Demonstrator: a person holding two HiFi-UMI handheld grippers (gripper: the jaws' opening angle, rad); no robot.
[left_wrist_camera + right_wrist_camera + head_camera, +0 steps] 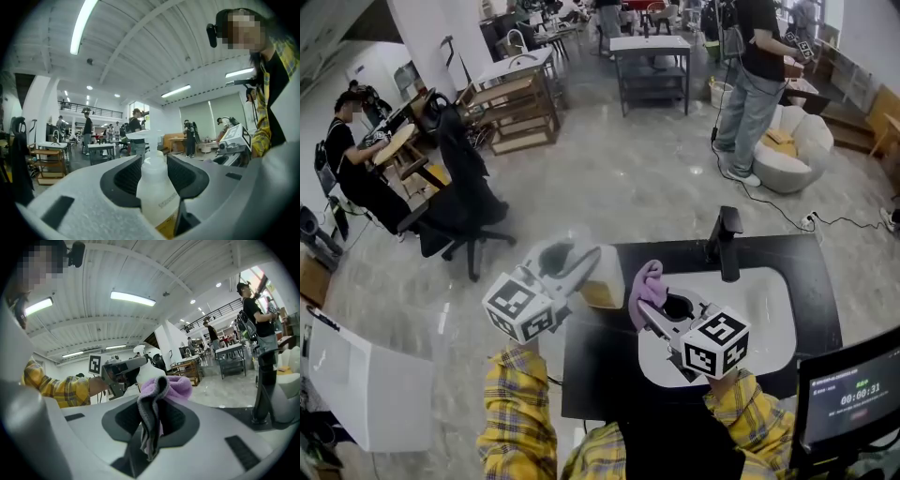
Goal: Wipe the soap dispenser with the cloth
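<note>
Head view: left gripper (584, 265) clamps the soap dispenser (600, 292) above the table's (591, 375) left edge; right gripper (647, 311), jaws closed on the purple cloth (648, 284), is just beside it.

Only a narrow gap separates left tongs (581, 270) and right tongs (654, 307) — beyond, the faucet (727, 242) rises off the surface (592, 370); a monitor (853, 394) crowds the near right.
</note>
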